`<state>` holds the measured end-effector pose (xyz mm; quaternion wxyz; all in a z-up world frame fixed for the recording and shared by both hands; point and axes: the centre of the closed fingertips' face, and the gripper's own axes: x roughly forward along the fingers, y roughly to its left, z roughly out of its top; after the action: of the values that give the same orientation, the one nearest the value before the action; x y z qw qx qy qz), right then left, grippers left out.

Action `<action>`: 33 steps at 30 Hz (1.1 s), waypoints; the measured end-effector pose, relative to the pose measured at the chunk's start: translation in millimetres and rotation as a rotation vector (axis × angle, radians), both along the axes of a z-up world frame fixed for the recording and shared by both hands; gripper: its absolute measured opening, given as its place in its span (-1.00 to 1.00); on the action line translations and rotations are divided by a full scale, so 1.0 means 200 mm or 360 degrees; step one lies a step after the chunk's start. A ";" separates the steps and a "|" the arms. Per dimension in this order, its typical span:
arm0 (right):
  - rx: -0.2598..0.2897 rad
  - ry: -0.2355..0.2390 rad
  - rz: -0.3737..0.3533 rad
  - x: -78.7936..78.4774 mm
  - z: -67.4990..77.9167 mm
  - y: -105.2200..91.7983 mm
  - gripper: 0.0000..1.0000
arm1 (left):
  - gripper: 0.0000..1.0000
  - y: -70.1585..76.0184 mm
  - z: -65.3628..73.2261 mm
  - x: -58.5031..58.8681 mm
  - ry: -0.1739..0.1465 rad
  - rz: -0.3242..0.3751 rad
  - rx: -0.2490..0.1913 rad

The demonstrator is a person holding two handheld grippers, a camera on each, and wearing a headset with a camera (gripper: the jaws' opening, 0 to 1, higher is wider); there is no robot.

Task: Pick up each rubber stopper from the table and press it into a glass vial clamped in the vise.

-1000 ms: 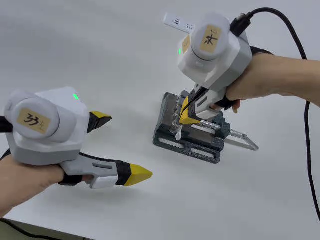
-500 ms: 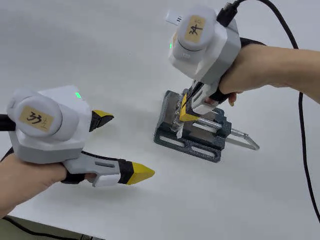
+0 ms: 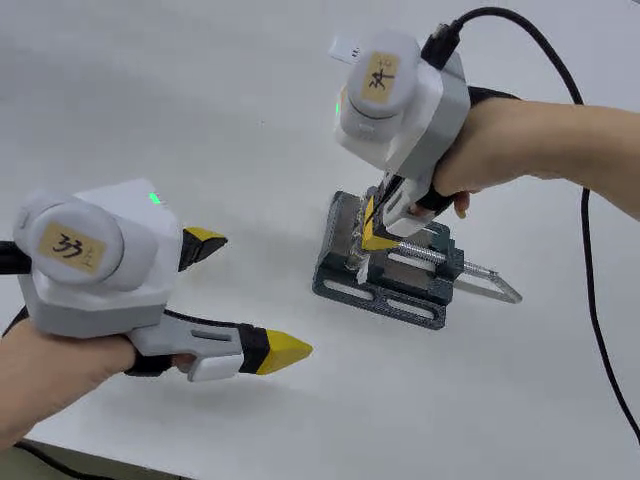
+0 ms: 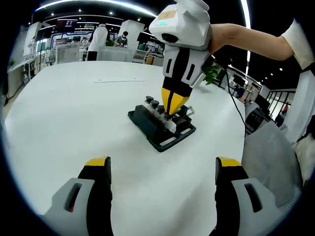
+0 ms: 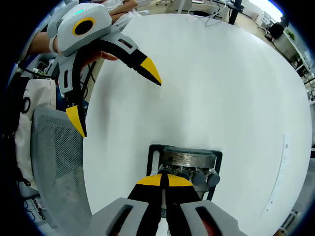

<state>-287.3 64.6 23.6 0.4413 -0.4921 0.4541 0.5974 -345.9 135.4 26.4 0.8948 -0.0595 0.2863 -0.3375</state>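
Right gripper (image 3: 372,238), jaws closed, presses down on the row of vials (image 5: 197,176) in the vise (image 3: 400,285), well in from the tabletop's near edge, likely seating a stopper; next it should lift straight off, while left gripper (image 3: 250,295) hovers open.

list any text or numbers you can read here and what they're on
"33", handwritten, with a small unreadable mark after it: left sticker on the left gripper.
"34", it seems, handwritten: right sticker on the right gripper.
White tag behind the right gripper: print too small to read.
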 end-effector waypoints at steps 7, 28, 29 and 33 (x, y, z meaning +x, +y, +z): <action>0.0059 -0.0042 0.0023 0.00 0.01 0.00 -1.00 | 0.73 -0.01 0.05 0.01 -0.0022 -0.0034 0.0047; 0.0505 -0.0099 -0.0287 0.03 0.02 -0.05 -0.88 | 0.74 0.03 0.16 0.07 -0.0098 0.0037 0.0152; 0.0540 -0.0093 -0.0321 0.02 0.02 -0.06 -0.77 | 0.74 0.02 0.17 0.08 -0.0101 0.0032 0.0156; 0.0676 -0.0081 -0.0461 0.00 0.04 -0.15 -0.61 | 0.75 0.01 0.17 0.08 -0.0111 0.0028 0.0160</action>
<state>-288.0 34.4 31.0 0.6270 -0.3331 0.3730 0.5973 -329.0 137.9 59.8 0.9090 -0.0053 0.2709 -0.3167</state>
